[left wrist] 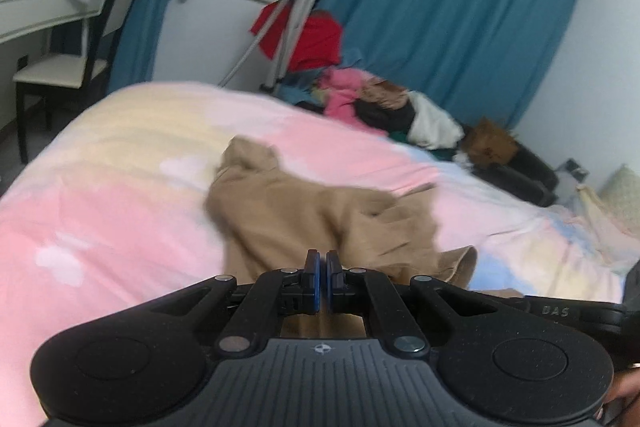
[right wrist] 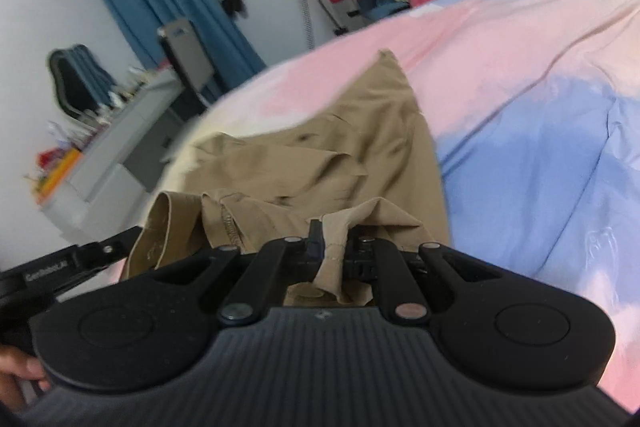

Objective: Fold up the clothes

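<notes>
While the tan garment (left wrist: pixel 304 211) lies crumpled on the pastel bed (left wrist: pixel 120 187), the right tongs (right wrist: pixel 334 241) clamp its near edge; the left tongs (left wrist: pixel 322 267) are pressed together, fabric beneath them.

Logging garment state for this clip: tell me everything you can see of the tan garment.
The tan garment is thin woven-looking fabric, crumpled and unfolded, with stitched hems showing. It lies on the pink and blue bedspread. The right claw is shut on a bunched edge; the left claw looks shut at its near edge, the grip itself hidden.
</notes>
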